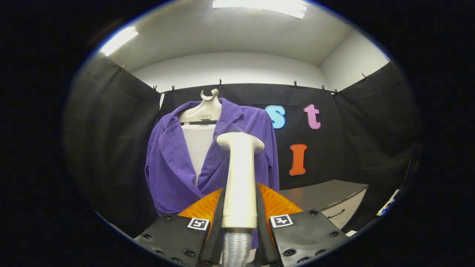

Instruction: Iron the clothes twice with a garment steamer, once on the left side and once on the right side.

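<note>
Steamer (240, 178) clamped upright in gripper (240, 211); head probably near purple jacket (170, 163); hose cut off.

A cream garment steamer (240, 178) stands upright at lower centre, head toward a purple ribbed jacket (170, 163) hanging open on a hanger (202, 109), centre-left.

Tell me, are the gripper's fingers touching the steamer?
Touching. In the gripper view, both fingers press against the sides of the steamer handle, which stands between them; the gripper is shut on it.
</note>
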Motion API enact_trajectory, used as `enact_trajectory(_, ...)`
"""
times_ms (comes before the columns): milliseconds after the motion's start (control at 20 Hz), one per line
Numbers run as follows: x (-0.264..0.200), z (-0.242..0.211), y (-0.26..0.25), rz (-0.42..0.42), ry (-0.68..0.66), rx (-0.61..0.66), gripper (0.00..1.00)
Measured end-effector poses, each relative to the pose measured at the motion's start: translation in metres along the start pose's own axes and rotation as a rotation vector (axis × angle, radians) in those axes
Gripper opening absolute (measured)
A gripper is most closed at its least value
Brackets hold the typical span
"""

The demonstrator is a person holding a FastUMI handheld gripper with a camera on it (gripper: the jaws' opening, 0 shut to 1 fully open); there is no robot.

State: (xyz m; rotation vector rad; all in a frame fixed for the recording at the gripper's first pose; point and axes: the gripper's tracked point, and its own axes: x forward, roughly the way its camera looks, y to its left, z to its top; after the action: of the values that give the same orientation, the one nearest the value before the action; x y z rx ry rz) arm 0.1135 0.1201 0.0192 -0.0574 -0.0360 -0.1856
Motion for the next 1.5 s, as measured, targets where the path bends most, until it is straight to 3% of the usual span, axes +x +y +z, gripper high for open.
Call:
enact_trajectory(600, 0.003, -0.015, -0.006, -0.011, 0.021, -0.06, 0.46)
enact_trajectory(1500, -0.035, -0.108, -0.004, 0.019, 0.164, -0.082, 0.46)
